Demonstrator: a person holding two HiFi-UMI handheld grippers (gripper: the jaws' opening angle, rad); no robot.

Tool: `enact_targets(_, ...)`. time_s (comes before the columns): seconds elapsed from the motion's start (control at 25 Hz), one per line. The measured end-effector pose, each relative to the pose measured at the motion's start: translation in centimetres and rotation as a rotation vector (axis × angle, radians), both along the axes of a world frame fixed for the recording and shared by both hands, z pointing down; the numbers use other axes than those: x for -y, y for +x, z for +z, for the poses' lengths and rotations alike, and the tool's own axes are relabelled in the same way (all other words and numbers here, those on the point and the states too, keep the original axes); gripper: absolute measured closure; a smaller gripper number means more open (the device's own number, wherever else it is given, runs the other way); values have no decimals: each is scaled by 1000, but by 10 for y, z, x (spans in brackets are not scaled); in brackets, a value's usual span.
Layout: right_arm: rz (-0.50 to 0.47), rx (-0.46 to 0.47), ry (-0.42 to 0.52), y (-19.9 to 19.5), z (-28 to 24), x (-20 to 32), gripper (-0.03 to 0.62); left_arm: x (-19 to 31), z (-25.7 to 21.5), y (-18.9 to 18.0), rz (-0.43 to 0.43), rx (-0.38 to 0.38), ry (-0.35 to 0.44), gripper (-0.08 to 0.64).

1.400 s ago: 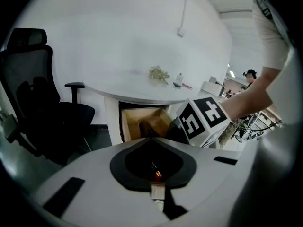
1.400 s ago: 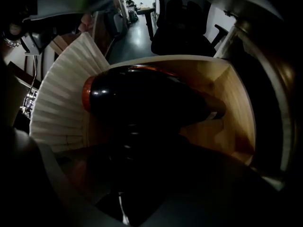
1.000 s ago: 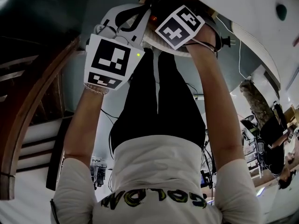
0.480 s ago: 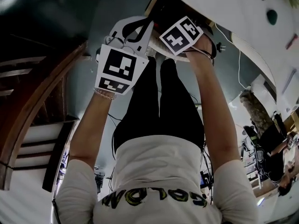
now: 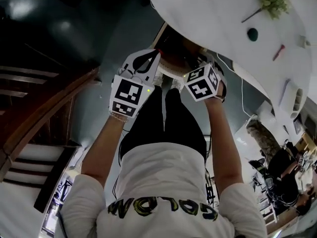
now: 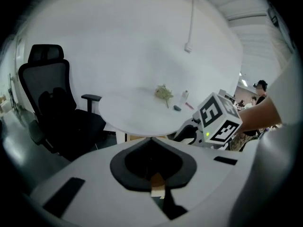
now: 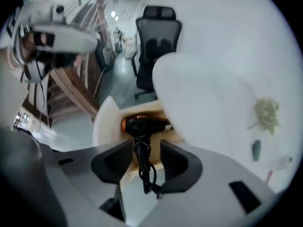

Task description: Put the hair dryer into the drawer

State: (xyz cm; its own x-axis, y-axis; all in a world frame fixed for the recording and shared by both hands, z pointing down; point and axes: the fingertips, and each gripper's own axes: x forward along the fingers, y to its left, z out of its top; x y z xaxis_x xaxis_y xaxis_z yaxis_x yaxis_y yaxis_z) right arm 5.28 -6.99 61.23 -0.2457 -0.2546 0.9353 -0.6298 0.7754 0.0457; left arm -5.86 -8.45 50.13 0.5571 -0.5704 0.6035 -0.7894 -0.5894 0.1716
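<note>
Reckoning the hair dryer (image 7: 142, 125) lies in the drawer (image 7: 149, 109) below my right tool (image 7: 146, 145), its parted jaws closing on nothing. My left tool (image 6: 152, 140) is pressed together. Next, I push the drawer closed.

hair dryer (image 7: 142, 125): black, orange-ringed, lying inside | drawer (image 7: 105, 123): open, white front, pale wood interior

Hair dryer (image 7: 142, 125) lies in drawer (image 7: 106, 119); right gripper (image 7: 145, 144) jaws closing empty.

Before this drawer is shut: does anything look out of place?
The hair dryer lies in the open drawer, but its cord trails toward the drawer's edge; it may get pinched.
</note>
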Motion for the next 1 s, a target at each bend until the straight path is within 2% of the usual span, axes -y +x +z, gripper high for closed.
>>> enact_targets(0.28, 151, 232, 213, 13, -142, 6, 468, -12, -100, 13, -46, -93, 101, 548)
enact_targets(0.48, 224, 392, 356, 24, -242, 7, 492, -23, -181, 28, -28, -124, 223, 548)
enact_targets(0.72, 243, 538, 521, 32, -351, -12, 512, -39, -265, 37, -47, -187, 341, 548)
enact_targets(1.0, 222, 654, 638, 34, -440, -36, 525, -56, -336, 39, -104, -262, 448, 548)
